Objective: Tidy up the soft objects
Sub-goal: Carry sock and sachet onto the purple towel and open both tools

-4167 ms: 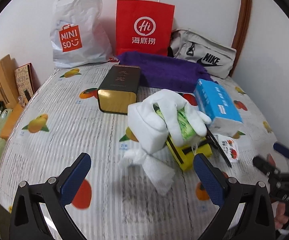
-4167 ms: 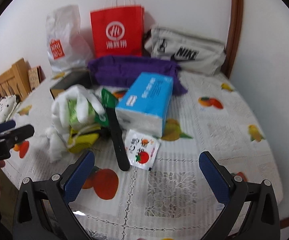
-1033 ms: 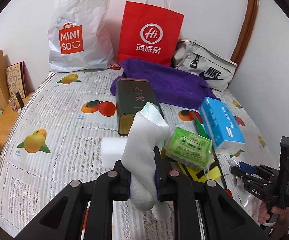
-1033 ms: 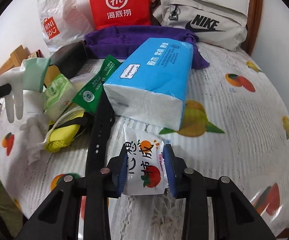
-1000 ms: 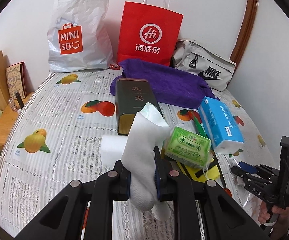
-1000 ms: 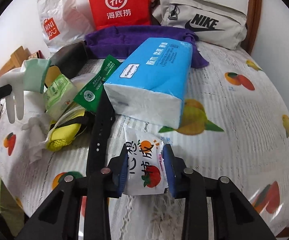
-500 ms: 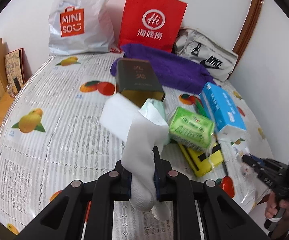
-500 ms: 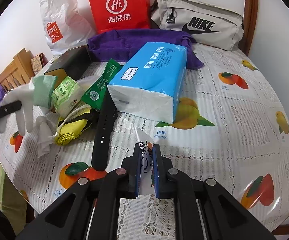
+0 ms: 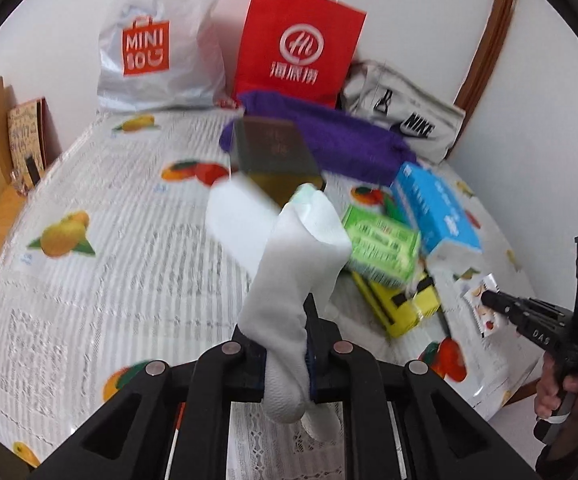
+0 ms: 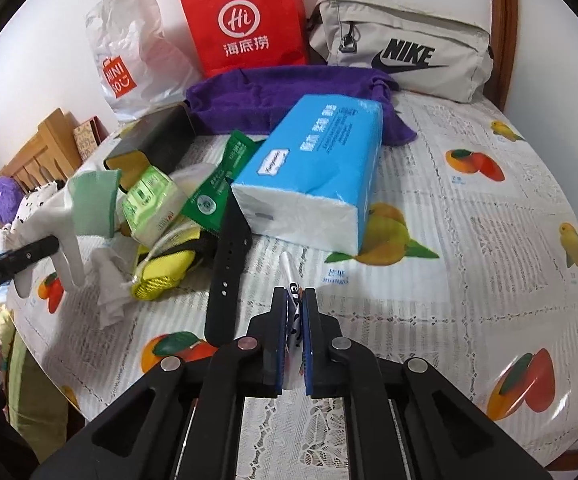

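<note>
**Both claws loaded, both grips iffy**

L claw is pinching the white glove by its fingers above the desk; it's sagging, prob sliding out. R claw is nipping the thin sachet by its edge w/ little bite, so it's risking a drop.

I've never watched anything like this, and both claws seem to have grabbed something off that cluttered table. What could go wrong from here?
The white glove hangs loosely from the left gripper, pinched low down; its floppy top might brush the green pack as it moves. The right gripper holds the thin sachet edge-on, so it could slip out. The two grippers work close together and might bump.
</note>
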Tool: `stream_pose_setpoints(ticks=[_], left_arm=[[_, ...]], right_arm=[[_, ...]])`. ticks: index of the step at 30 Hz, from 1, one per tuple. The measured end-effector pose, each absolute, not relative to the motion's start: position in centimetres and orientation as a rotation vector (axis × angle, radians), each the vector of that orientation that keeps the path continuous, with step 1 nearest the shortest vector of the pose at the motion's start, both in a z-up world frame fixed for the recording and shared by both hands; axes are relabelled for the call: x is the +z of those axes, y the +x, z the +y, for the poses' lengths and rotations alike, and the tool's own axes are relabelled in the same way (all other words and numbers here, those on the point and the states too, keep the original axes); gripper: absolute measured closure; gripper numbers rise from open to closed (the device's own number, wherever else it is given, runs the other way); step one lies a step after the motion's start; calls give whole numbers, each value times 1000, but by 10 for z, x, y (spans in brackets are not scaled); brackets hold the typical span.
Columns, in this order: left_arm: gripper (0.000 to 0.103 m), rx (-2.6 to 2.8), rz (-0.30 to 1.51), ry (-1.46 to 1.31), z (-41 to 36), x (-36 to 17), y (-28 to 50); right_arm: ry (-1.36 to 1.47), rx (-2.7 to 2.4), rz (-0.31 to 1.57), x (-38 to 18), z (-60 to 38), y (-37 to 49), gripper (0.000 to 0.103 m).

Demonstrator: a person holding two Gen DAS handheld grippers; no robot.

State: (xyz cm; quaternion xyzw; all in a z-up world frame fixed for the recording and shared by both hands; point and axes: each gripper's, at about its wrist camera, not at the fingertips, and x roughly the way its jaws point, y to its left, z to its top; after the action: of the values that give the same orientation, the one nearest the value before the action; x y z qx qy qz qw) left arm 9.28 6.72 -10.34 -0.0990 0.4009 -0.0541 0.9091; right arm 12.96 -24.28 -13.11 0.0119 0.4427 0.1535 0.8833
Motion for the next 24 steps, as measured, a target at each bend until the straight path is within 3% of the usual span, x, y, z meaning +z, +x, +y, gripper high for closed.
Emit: stream_pose_setpoints(ticks=[24], left_arm=[[90,-116,794,-181,56,-45,155]], right_arm=[[31,339,865,-75,-248,166,96]])
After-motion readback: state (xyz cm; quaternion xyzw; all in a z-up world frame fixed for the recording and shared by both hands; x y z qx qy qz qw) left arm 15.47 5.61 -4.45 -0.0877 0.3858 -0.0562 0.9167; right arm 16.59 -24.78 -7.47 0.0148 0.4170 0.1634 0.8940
